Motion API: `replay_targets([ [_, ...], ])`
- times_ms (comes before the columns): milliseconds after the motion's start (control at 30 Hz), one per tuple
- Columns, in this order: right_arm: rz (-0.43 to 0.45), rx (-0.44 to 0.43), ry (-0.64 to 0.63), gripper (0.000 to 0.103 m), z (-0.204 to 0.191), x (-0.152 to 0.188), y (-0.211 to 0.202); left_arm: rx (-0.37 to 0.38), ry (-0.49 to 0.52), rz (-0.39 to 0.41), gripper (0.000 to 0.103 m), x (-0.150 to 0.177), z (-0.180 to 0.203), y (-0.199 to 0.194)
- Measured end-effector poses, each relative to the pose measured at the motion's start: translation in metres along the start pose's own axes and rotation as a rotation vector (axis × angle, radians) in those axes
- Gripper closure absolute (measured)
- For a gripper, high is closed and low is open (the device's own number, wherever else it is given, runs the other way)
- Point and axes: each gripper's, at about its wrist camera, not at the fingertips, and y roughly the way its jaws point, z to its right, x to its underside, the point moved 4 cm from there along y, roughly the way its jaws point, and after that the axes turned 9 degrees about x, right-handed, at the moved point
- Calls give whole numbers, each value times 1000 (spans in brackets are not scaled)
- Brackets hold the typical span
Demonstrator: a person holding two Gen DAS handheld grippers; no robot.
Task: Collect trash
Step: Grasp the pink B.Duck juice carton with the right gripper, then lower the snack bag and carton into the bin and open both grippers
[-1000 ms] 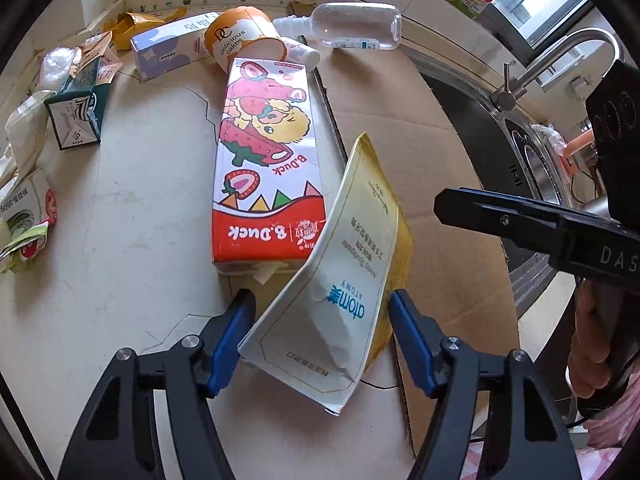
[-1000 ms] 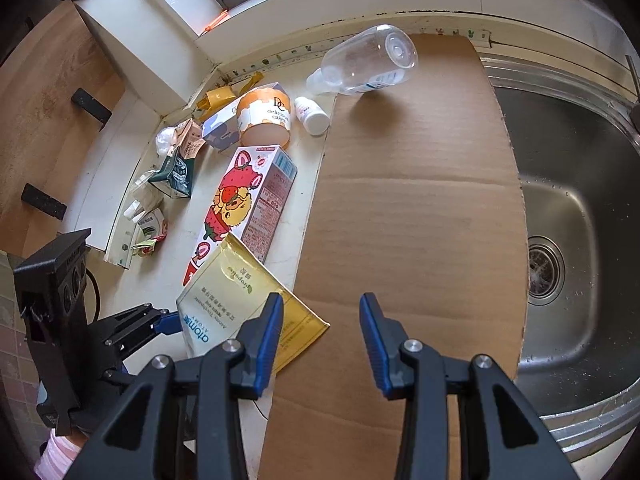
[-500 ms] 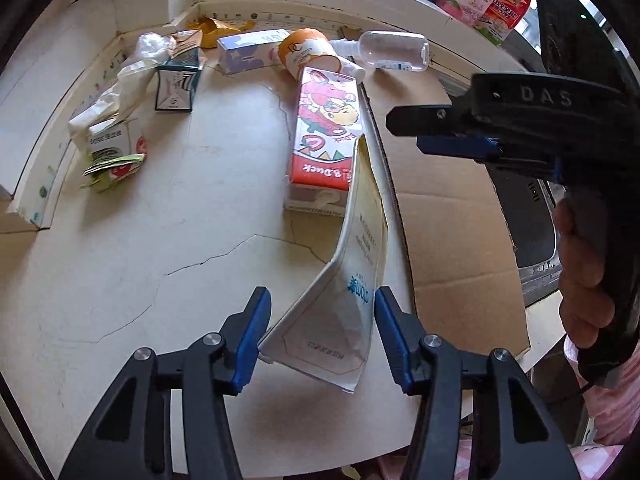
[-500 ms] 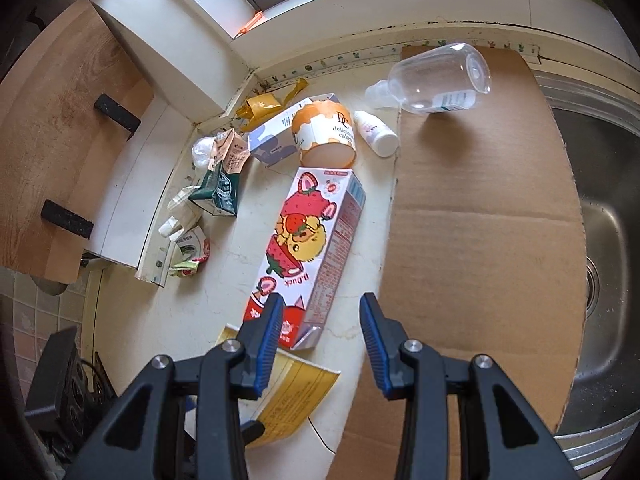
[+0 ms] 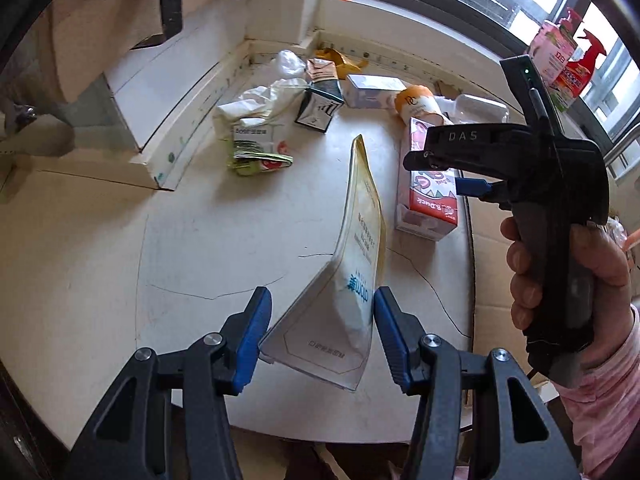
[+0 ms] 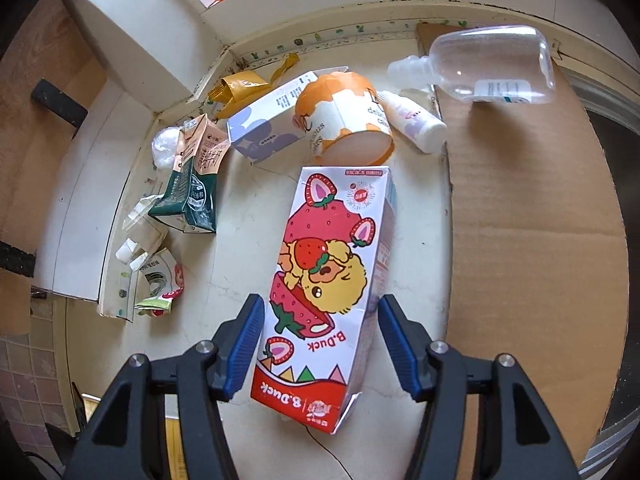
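Cream-coloured stone, cracked in thin lines, makes up the worktop (image 6: 248,216), and nearly all the rubbish lies on it yet — by my reckoning the clearing has barely begun.

One piece is off the surface: a glossy white-and-gold pouch (image 5: 352,264), flat and stiff at its sealed bottom edge, stands on end between the blue pads of the left claw (image 5: 320,336), which grips it about half closed.

The right claw (image 6: 320,344) is opening its jaws over the near end of the strawberry carton (image 6: 324,280), one pad on each side and neither pressing; it holds nothing. That carton is a long waxed-card box lying flat, its bottom corner torn and curling.

Further back sit the rest: an orange-and-white paper tub (image 6: 344,112) on its side, a white box with purple blots (image 6: 264,128), a small white bottle (image 6: 416,120), and a clear plastic bottle (image 6: 492,68) lying on the brown corrugated cardboard sheet (image 6: 532,240). A crushed green carton (image 6: 192,188), a yellow wrapper (image 6: 240,88) and crumpled packets fill the left corner.

No bin or bag shows in either view, so where the pouch is bound I cannot say.
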Motion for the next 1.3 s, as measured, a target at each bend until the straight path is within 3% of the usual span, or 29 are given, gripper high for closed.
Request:
replay_targets([
  [100,-3,67,-37,42,-7,3,4,-2,-28,12,52,3,-8,-6],
  [267,-43,81,-31,42,-8,6,13,6,-52,6,52,9,-10,-13],
  [433,-10,47,-39,44,-9,17,-3,1,-33,-8,52,8,-7,-19],
  [633,42,-4,-47,45,-2,46,-54,21,0,3,52,12,3,-39],
  [933,139,-32,-22,45,17,119,-141,62,100,34,52,29,32,-81],
  [1300,214,-26,49,45,48,226,-212,123,225,11,52,87,71,-119],
])
